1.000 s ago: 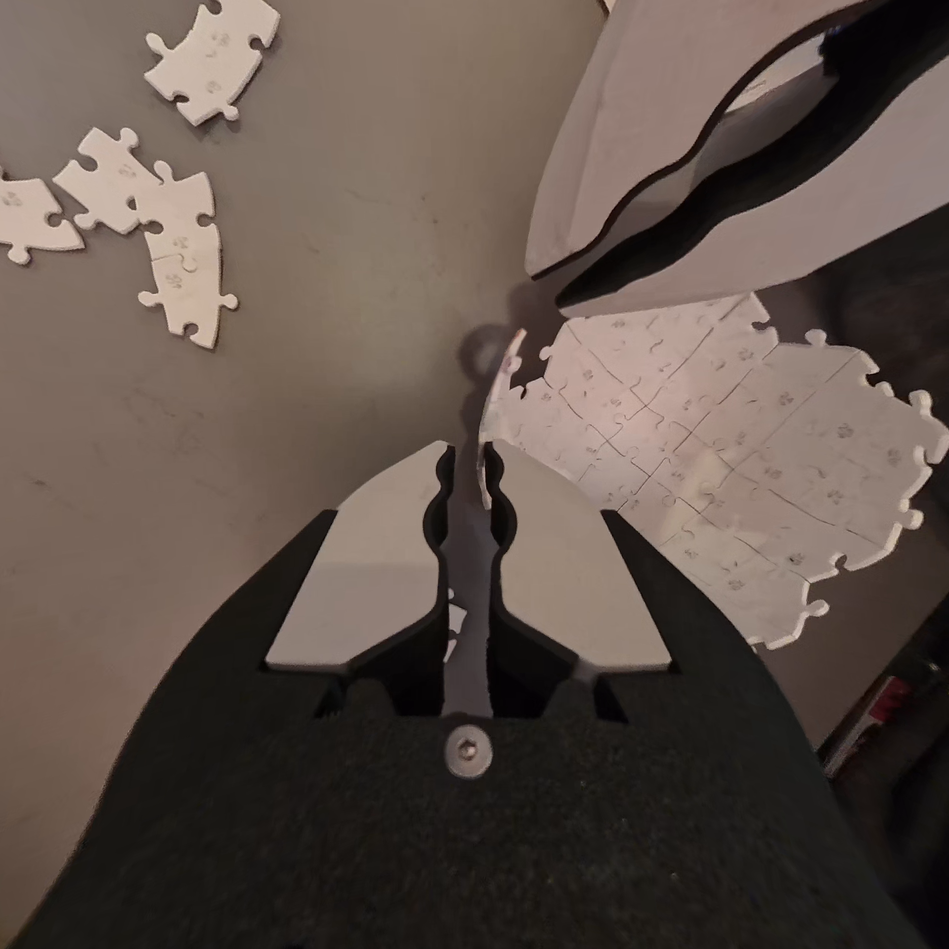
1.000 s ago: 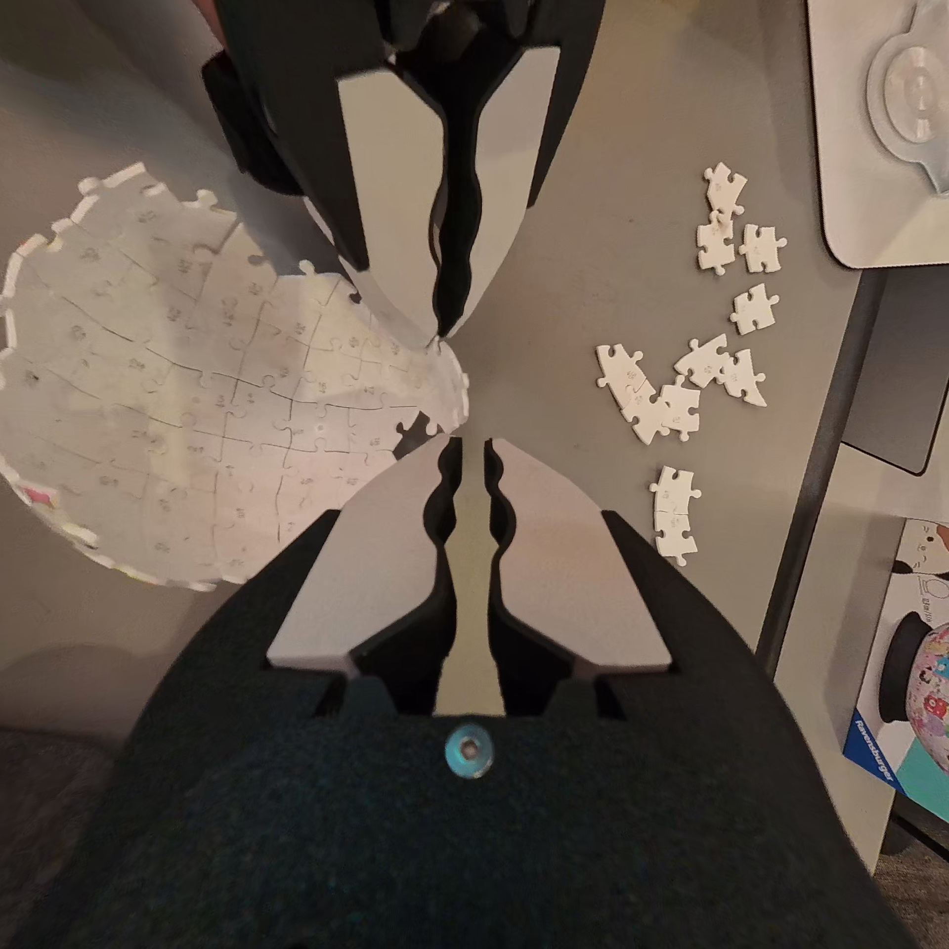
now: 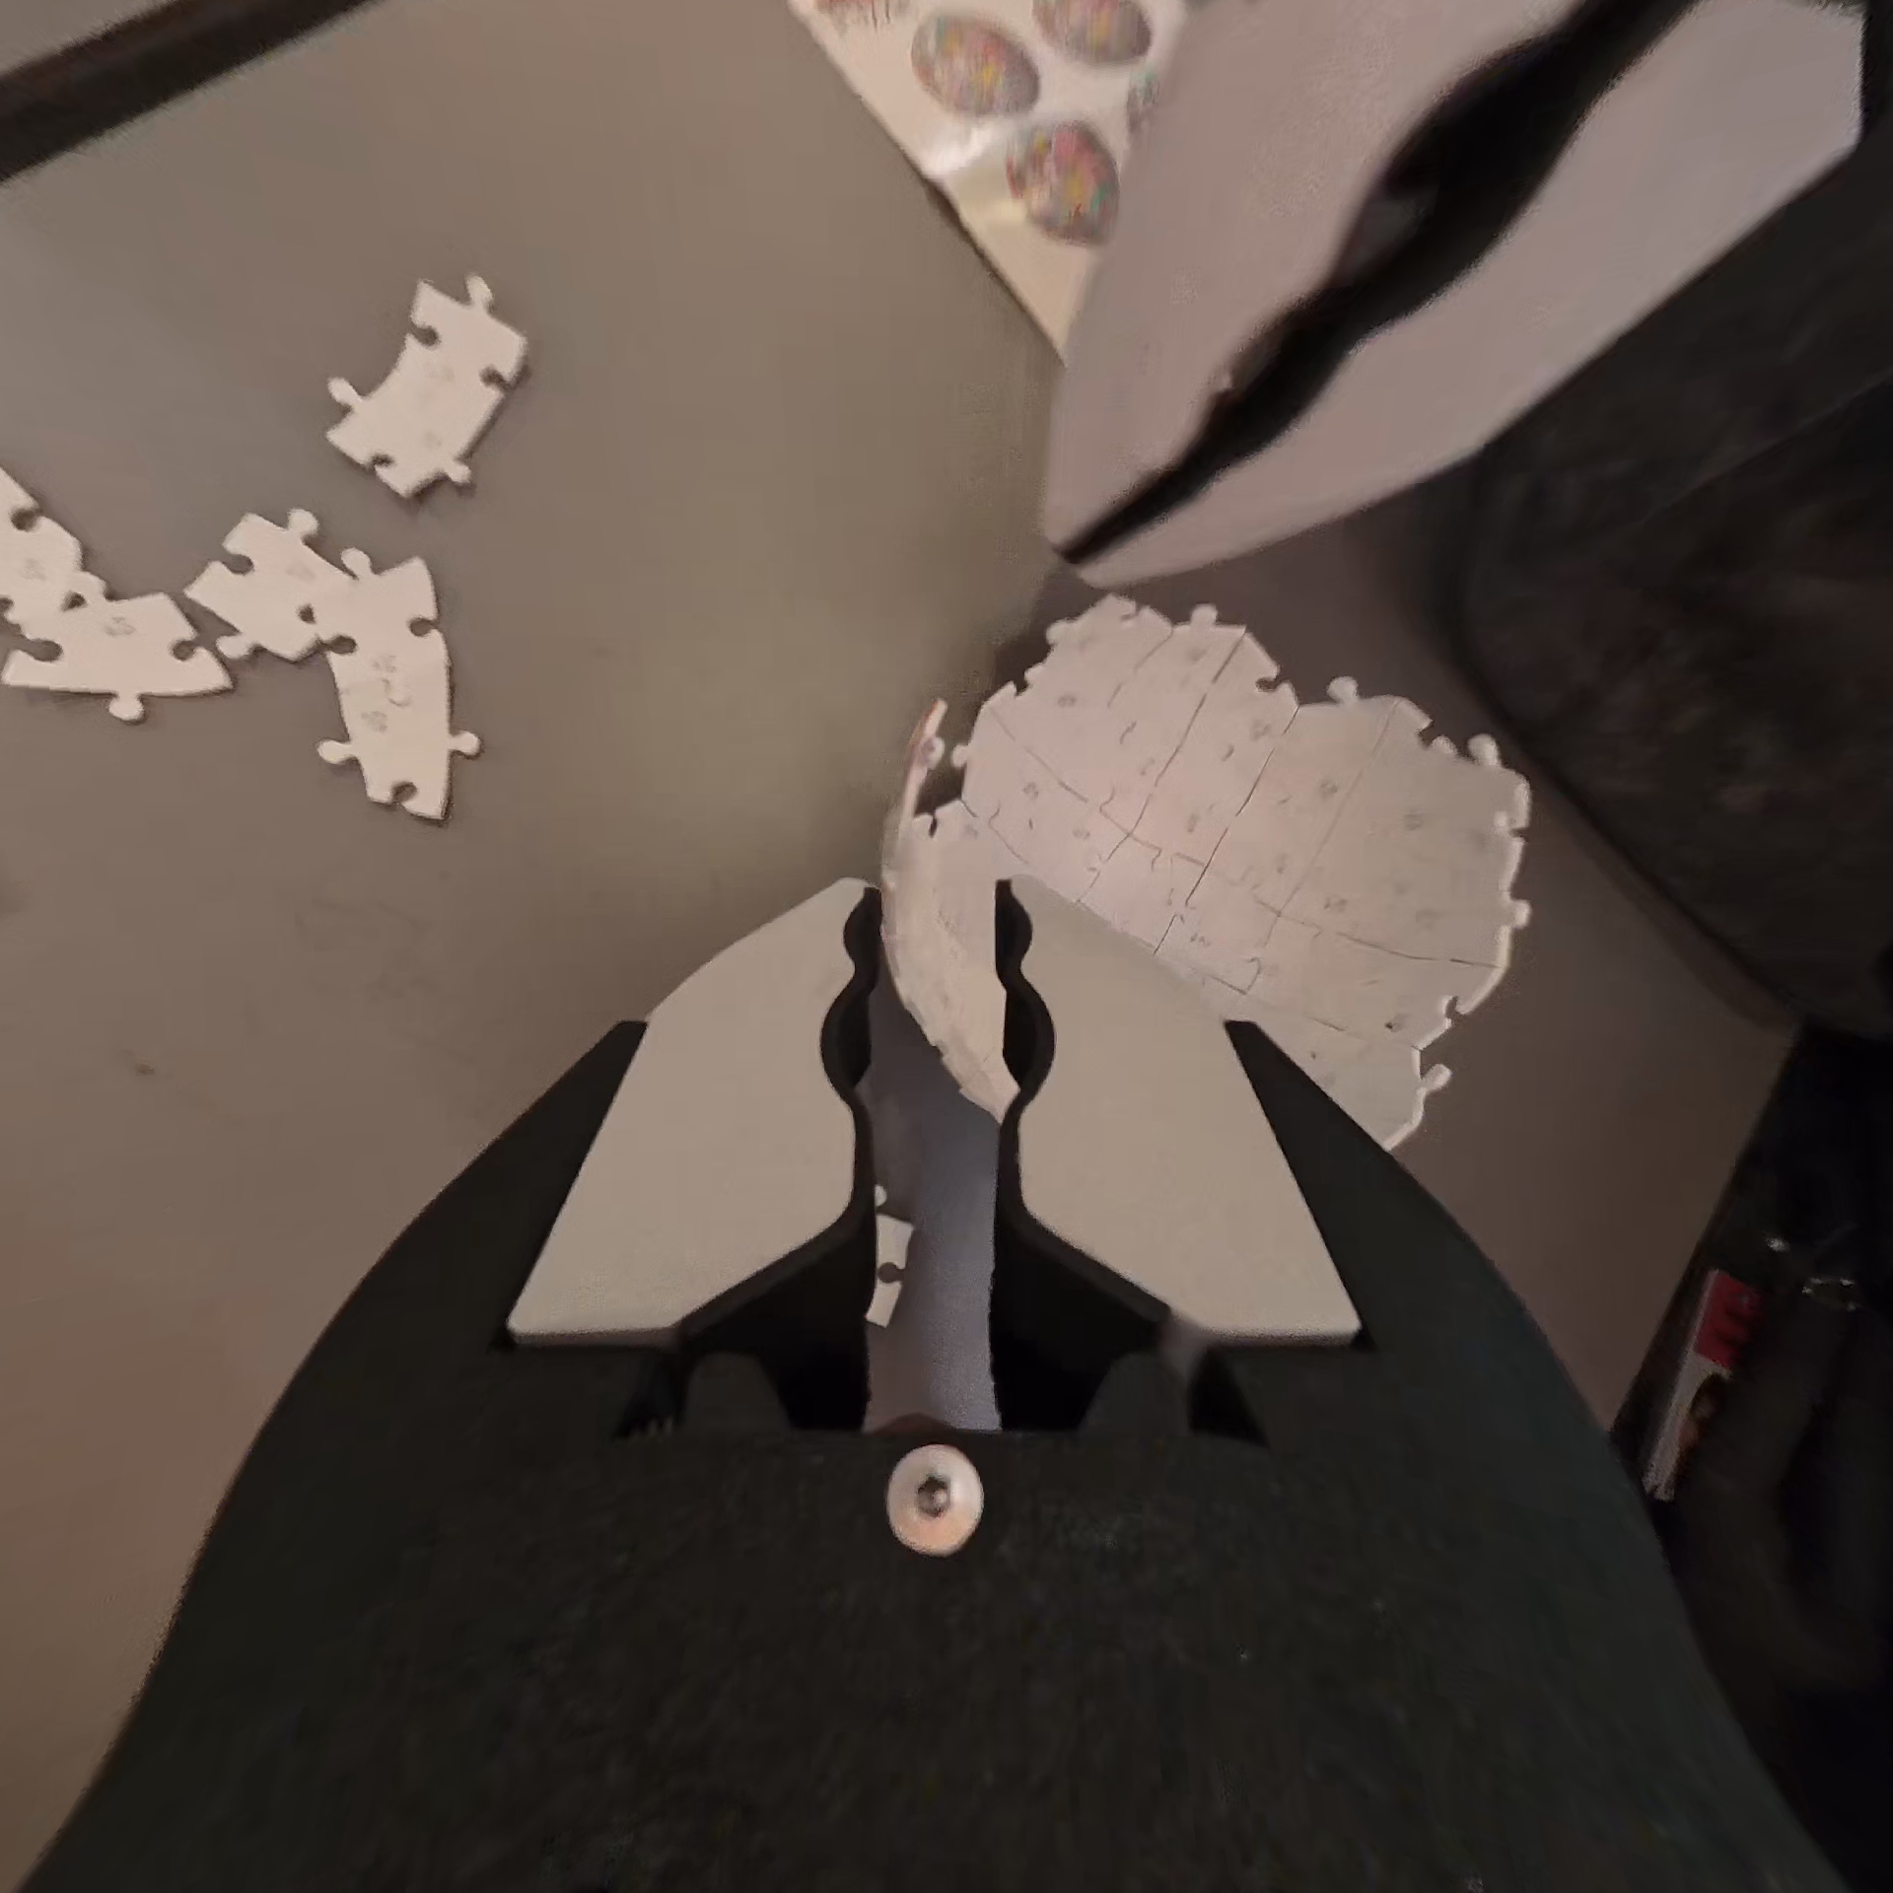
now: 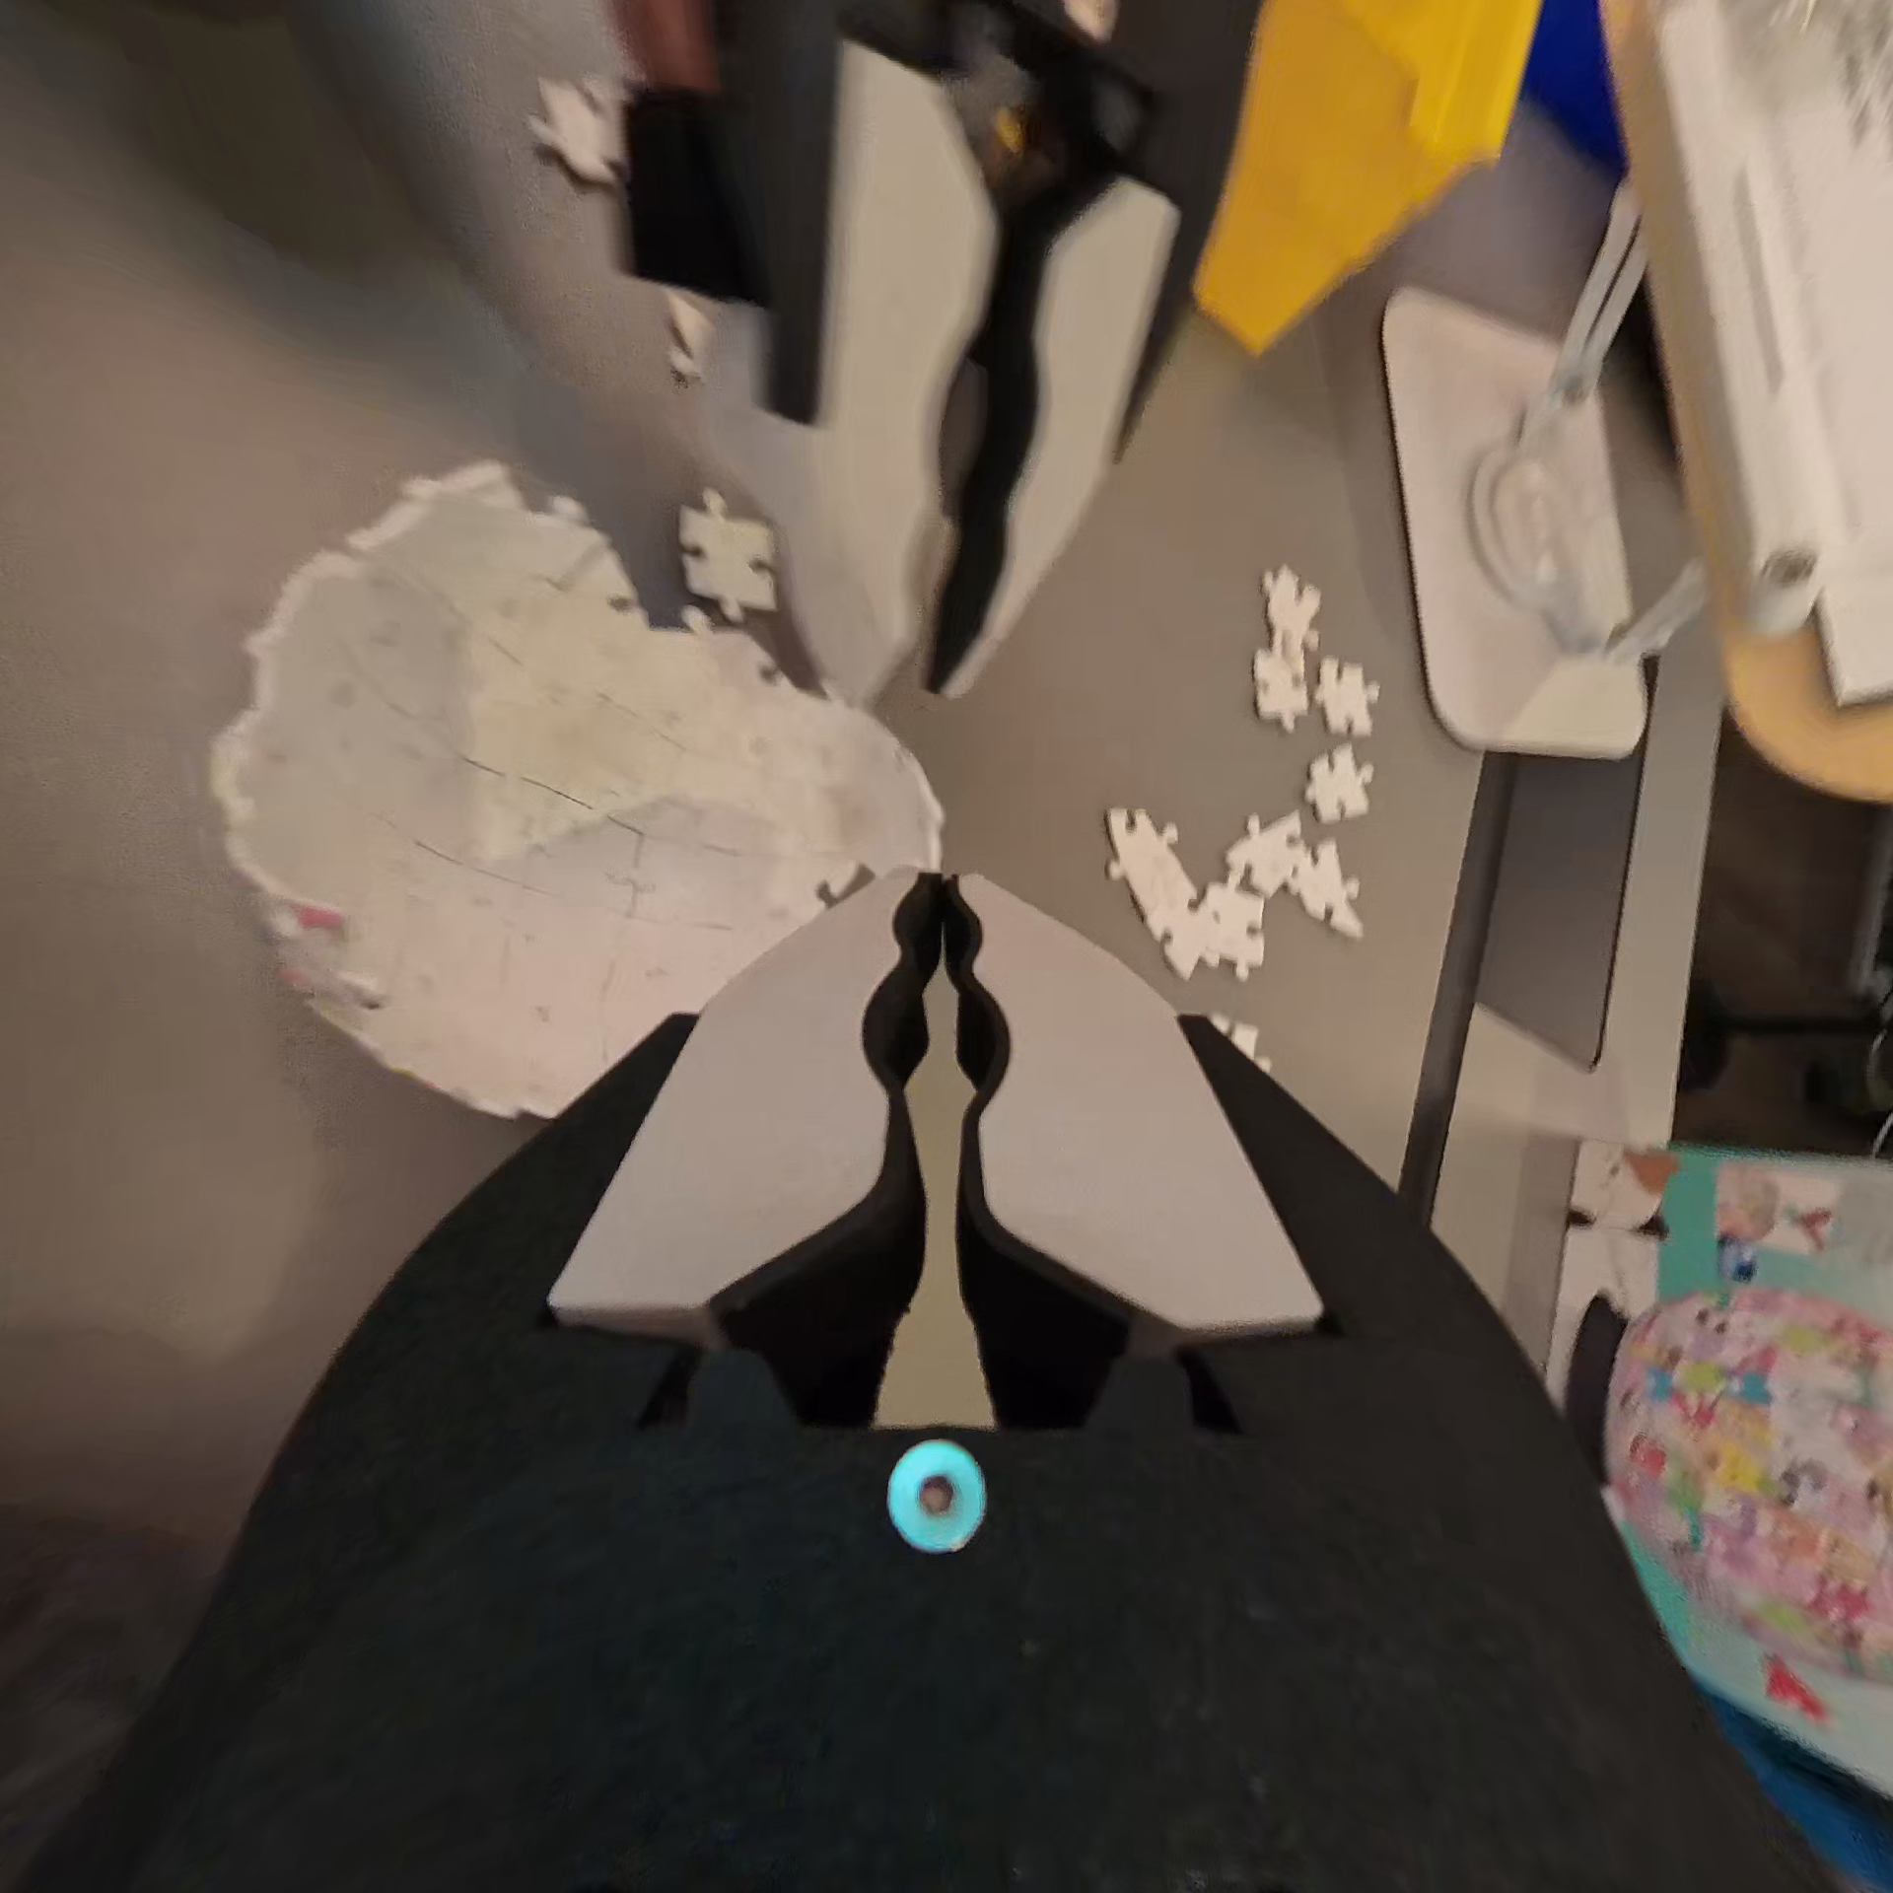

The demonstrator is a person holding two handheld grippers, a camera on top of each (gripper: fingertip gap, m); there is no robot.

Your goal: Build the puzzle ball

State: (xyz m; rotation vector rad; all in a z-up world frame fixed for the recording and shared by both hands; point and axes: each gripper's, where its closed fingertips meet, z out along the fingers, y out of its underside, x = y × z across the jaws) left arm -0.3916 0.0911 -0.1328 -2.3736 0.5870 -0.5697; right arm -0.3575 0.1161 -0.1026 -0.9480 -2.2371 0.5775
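The partly built puzzle ball [image 3: 1280, 850] is a curved white shell with its inner side facing me. My left gripper [image 3: 940, 896] is shut on the shell's left rim and holds it over the grey table [image 3: 717, 410]. In the blurred right wrist view the shell [image 4: 533, 799] lies left of my right gripper [image 4: 940, 883], which is shut and empty just off the shell's right edge. The left gripper [image 4: 922, 656] points down at that edge from above. The right gripper [image 3: 1065, 543] also shows in the left wrist view, above the shell. Loose white pieces [image 3: 379, 686] lie to the left.
More loose pieces [image 4: 1229, 881] lie right of the shell and one piece [image 4: 727, 553] lies behind it. A leaflet with ball pictures [image 3: 1014, 102], a pale tray [image 4: 1516, 553], a yellow thing [image 4: 1352, 133] and the puzzle box [image 4: 1762, 1434] sit around the table's right edge [image 4: 1455, 1024]. My right fingertips sit around 6 cm from my left ones. The yellow thing [image 4: 1352, 133] lies some 25 cm from my left tips, 35 cm from my right tips.
My right gripper has closed its jaws and drawn back from the shell. The left gripper still holds the rim, and the shell sits deeper between its fingers.
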